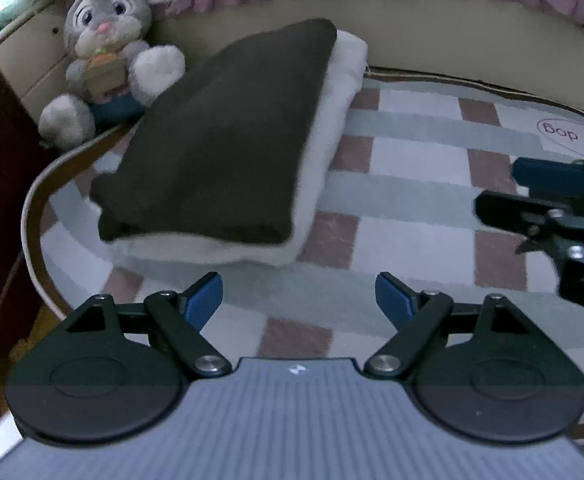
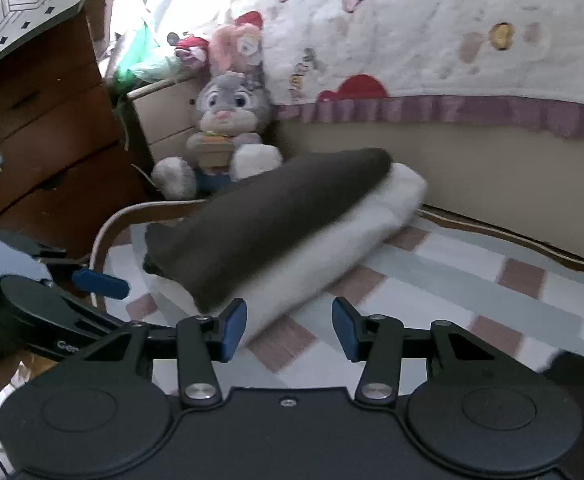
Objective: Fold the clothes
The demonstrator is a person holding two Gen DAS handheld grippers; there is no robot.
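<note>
Your left tongs [image 1: 299,296] and right tongs [image 2: 289,330] both hang apart and empty above the checked bed [image 1: 412,200]. The dark folded garment [image 1: 220,140] lies on a white one [image 1: 332,128], beside a plush rabbit [image 1: 104,60].

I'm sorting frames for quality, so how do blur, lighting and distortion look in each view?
Left wrist view: dim and bluish, with strong fisheye bending of the bed edge; the dark folded garment looks slightly soft. Right wrist view: the same garment and the white one under it are smeared by motion blur, the patterned quilt is washed out by bright light, and the right tongs stay sharp.
</note>
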